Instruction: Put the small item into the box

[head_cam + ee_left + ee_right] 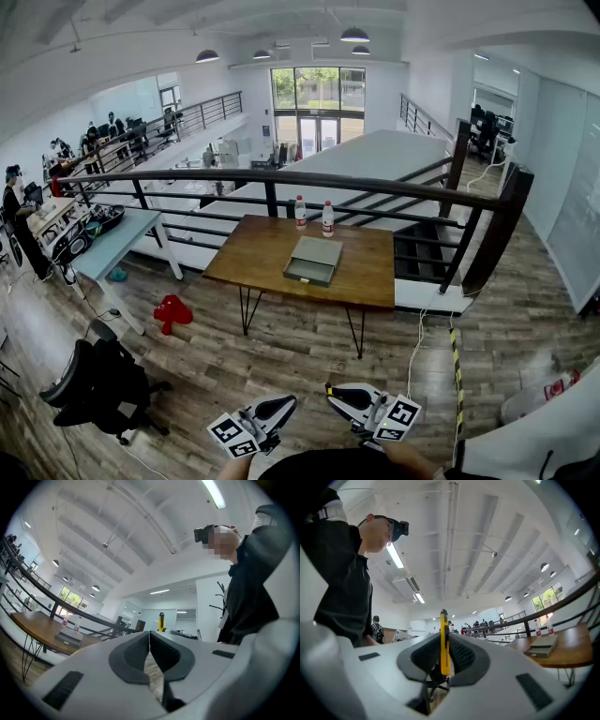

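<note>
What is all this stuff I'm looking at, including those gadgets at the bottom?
Brown wooden table with black legs: one, mid-floor, in front of the railing.
Flat grey-green box: one, on the table's middle.
Clear bottles with red labels: two, upright at the table's far edge.
Black metal railing: one, behind the table.
Red object: one, on the floor left of the table; too small to identify.
Black office chair: one, lower left.
Pale side table: one, far left.
Thin yellow item: one, clamped in the right gripper.
Left gripper: white with grey pads, jaws together, empty.
Right gripper: same colours, shut on the yellow item.
</note>
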The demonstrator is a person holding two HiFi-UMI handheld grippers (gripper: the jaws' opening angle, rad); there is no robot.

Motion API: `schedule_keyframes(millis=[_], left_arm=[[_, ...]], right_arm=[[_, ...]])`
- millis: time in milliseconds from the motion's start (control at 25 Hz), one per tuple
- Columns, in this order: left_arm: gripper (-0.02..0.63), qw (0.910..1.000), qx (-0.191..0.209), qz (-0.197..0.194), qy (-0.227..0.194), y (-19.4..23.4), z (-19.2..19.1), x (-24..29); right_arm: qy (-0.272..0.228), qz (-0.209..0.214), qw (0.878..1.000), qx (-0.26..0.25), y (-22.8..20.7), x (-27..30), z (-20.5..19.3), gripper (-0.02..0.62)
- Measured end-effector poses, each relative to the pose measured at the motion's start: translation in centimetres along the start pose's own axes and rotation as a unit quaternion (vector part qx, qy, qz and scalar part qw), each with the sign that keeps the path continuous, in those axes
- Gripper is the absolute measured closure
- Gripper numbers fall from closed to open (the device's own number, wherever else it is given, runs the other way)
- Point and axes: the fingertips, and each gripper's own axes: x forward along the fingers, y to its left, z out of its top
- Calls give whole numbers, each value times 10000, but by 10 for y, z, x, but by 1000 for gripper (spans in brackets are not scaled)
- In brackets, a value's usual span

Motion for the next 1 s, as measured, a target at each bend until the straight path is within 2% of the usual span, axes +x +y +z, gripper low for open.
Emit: schedule_keyframes(millis=[240, 600, 1000], left_arm=[[589, 10000, 21, -35, 1, -4, -2, 13], [589, 9998, 71, 183, -3, -5, -4, 25], [589, 9996, 77, 259, -50, -20, -11, 54]], right_arm=[[-7, 29, 10000, 33, -10, -6, 5, 536], [-109, 185, 9997, 123, -23, -19, 9, 535], [-223, 266, 9989, 321, -39, -49, 16, 535]])
